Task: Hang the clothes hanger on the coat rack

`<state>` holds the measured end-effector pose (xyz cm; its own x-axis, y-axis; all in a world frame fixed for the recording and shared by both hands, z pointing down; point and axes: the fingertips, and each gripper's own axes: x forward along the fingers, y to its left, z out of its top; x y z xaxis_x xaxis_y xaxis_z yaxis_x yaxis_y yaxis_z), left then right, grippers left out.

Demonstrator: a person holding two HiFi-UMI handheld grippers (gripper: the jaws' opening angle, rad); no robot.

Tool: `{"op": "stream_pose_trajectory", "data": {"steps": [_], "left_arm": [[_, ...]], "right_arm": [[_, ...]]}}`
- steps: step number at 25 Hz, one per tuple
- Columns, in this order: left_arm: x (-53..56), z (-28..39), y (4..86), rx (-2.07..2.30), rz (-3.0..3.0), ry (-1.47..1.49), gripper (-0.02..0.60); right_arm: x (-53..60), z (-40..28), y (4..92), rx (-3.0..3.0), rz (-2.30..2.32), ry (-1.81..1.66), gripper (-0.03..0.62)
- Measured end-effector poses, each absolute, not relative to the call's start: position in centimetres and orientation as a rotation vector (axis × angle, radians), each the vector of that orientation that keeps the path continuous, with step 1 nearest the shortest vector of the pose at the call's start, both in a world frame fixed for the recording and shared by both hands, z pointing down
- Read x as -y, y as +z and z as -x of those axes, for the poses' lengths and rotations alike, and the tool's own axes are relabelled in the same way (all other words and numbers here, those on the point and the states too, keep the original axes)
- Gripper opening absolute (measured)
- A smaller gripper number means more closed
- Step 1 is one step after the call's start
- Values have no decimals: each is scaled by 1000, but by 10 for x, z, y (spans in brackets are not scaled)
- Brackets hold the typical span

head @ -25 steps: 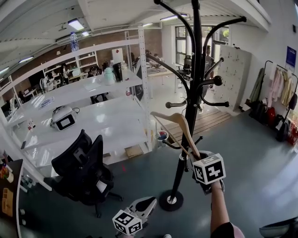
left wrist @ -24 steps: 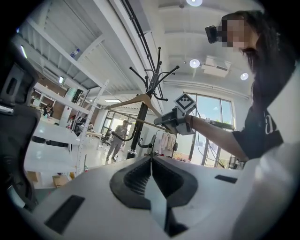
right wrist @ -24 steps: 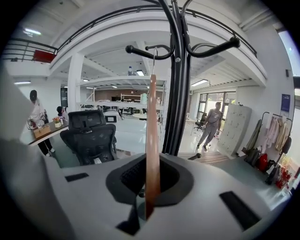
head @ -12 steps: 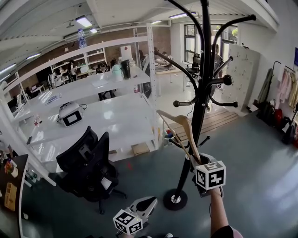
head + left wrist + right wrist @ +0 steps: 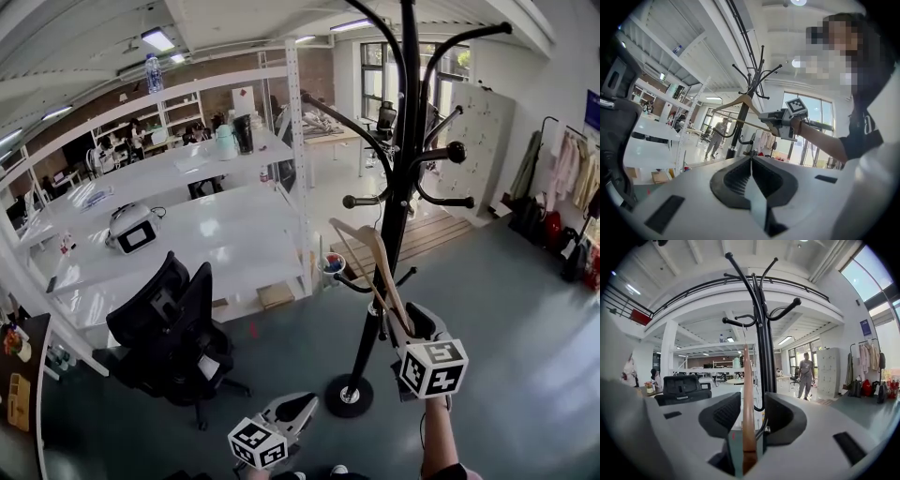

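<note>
Wooden clothes hanger [image 5: 375, 262] seems hooked on the coat rack [image 5: 398, 187], so the right gripper [image 5: 411, 323] has just been opened around it. The left gripper [image 5: 298, 409], near the rack's foot, is held shut and empty.

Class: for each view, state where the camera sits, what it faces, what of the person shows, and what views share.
Head view: on the head, steeply down at the coat rack; left gripper, right gripper and right forearm show.
Left gripper view: on that gripper, past its shut jaws toward the person's torso and right forearm.
Right gripper view: on that gripper, facing the coat rack; jaws have just been opening, hanger between them.
Shared: coat rack and hanger in all three.
</note>
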<state>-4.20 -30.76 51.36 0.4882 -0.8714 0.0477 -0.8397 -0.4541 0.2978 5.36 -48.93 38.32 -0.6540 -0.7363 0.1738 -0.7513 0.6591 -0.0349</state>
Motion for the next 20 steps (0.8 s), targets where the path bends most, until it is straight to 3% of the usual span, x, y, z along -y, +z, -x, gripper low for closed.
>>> {"op": "stream_pose_trajectory", "data": {"steps": [9,20], "left_arm": [[303,36,511,1369,-2496,-160,2],[277,39,515,1233,-2564,-129,2]], "right_arm": [[448,-82,373,2742,-1315,199,144],[374,-96,448,2591,-1397,415,144]]}}
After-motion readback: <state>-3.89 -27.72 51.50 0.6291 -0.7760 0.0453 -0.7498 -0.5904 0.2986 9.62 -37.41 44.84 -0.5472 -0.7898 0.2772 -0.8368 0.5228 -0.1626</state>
